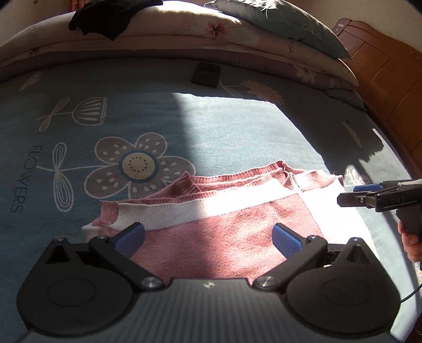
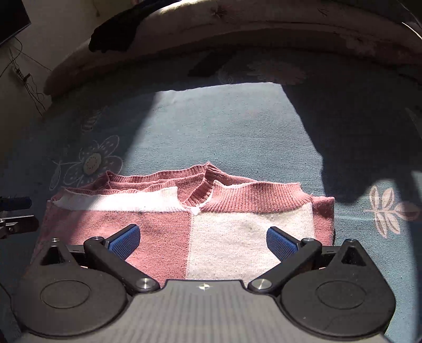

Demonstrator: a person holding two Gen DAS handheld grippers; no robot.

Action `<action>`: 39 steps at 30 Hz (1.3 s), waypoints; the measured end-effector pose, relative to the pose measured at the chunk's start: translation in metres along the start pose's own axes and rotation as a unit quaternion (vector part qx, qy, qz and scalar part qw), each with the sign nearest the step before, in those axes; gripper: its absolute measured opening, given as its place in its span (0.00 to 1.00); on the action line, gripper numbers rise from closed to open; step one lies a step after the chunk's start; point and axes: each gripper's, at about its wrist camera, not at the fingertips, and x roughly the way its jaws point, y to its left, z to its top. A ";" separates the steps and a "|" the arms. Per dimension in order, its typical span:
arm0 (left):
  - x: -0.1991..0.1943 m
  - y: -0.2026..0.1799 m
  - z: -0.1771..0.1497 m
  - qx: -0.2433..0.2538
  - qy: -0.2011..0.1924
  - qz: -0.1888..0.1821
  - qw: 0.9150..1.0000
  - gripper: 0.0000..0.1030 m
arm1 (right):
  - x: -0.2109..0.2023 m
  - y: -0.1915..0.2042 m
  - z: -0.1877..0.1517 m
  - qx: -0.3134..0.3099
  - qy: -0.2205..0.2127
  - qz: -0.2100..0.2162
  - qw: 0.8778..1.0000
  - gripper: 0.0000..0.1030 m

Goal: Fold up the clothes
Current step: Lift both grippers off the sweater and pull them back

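Observation:
A pink and white knitted sweater [image 1: 224, 227] lies folded on the teal flowered bedsheet [image 1: 237, 126], its ribbed hem and cuffs stacked along the far edge. My left gripper [image 1: 208, 237] hovers over its pink left half, jaws wide open, nothing between the blue pads. In the right wrist view the same sweater [image 2: 190, 224] shows pink and white blocks, and my right gripper [image 2: 203, 238] stands open above it, empty. The right gripper's side [image 1: 369, 196] shows at the right edge of the left wrist view, with a hand [image 1: 412, 242] on its handle. The left gripper's tip [image 2: 15, 211] shows at the left edge of the right wrist view.
A rolled quilt [image 1: 184, 34] and a teal pillow [image 1: 290, 21] line the far side of the bed. A black garment [image 1: 105, 18] lies on the quilt. A dark flat object [image 1: 206, 74] rests on the sheet. A wooden headboard [image 1: 382, 79] stands at the right.

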 end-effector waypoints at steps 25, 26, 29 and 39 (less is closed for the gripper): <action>-0.025 -0.027 -0.129 0.012 0.097 -0.005 0.995 0.99 | -0.022 0.052 -0.114 -0.015 0.094 0.043 0.995 1.00; -0.023 -0.028 -0.127 0.017 0.091 -0.010 0.996 0.99 | -0.021 0.056 -0.114 -0.016 0.094 0.045 0.994 1.00; -0.009 -0.022 -0.126 0.007 0.102 0.000 0.995 0.99 | -0.017 0.067 -0.112 -0.010 0.097 0.061 0.993 1.00; -0.042 0.041 -0.092 -0.093 0.024 0.014 0.995 0.97 | -0.011 0.097 -0.120 -0.033 0.130 0.086 0.987 1.00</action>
